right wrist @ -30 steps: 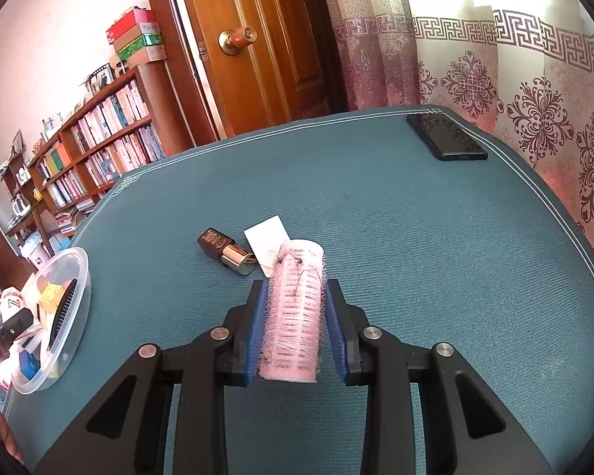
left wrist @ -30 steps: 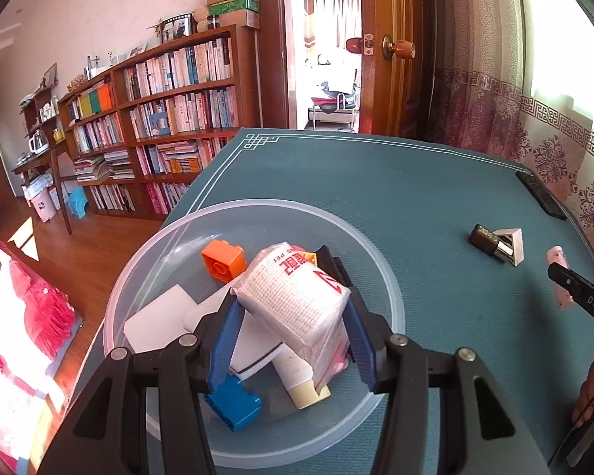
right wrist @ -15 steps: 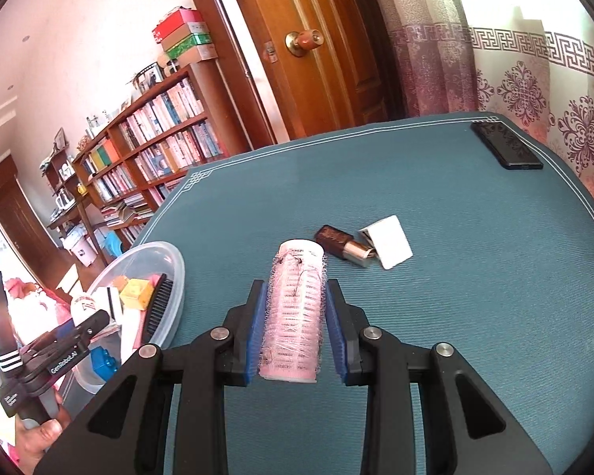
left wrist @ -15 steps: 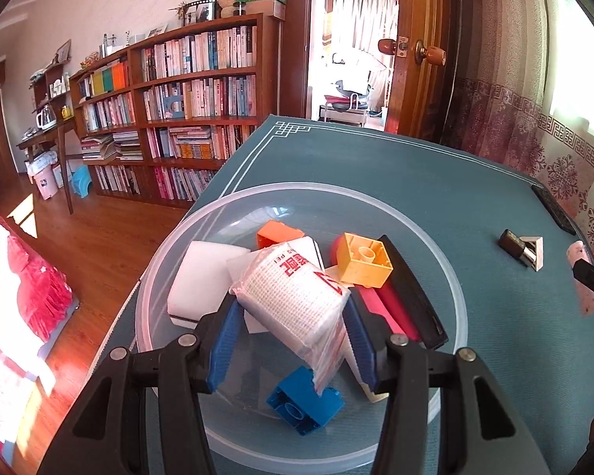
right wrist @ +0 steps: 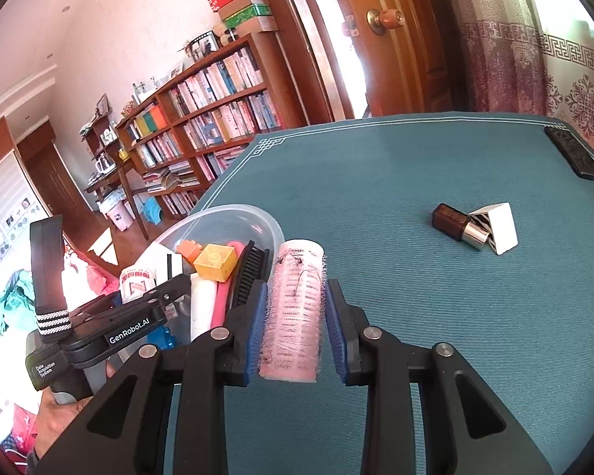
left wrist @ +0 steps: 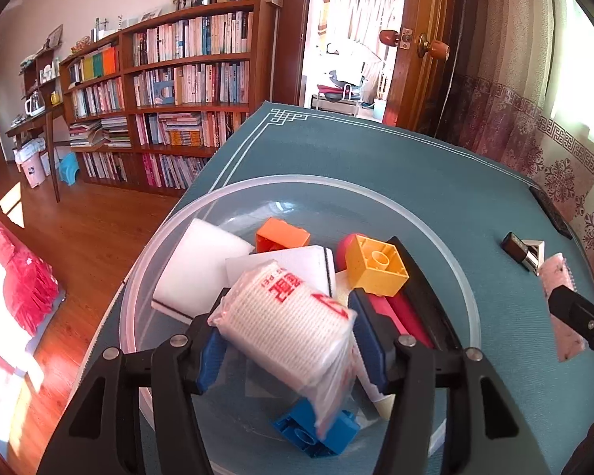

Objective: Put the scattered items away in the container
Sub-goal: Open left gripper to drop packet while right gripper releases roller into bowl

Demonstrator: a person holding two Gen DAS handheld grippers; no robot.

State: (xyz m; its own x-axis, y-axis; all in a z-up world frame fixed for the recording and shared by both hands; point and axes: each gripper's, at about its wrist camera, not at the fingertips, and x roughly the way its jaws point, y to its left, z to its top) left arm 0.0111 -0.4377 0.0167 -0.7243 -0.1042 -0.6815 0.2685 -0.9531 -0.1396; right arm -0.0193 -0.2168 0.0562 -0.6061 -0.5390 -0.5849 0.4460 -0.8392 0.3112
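the left gripper (left wrist: 287,336) pinches a white packet with red print (left wrist: 285,322), wrapped in clear plastic, and holds it above the clear round bowl (left wrist: 435,233) on the teal table (right wrist: 415,166). inside the bowl lie an orange block (left wrist: 282,233), a yellow block (left wrist: 376,267), a blue block (left wrist: 313,429), a white sponge (left wrist: 196,265) and a black comb (left wrist: 427,304). the right gripper (right wrist: 291,312) clamps a pink hair roller (right wrist: 295,308) lengthwise between its blue pads, just beside the bowl's rim. well apart on the table, a brown lipstick (right wrist: 457,223) touches a small white box (right wrist: 501,227), and a black phone (right wrist: 574,152) lies near the far edge by the curtain.
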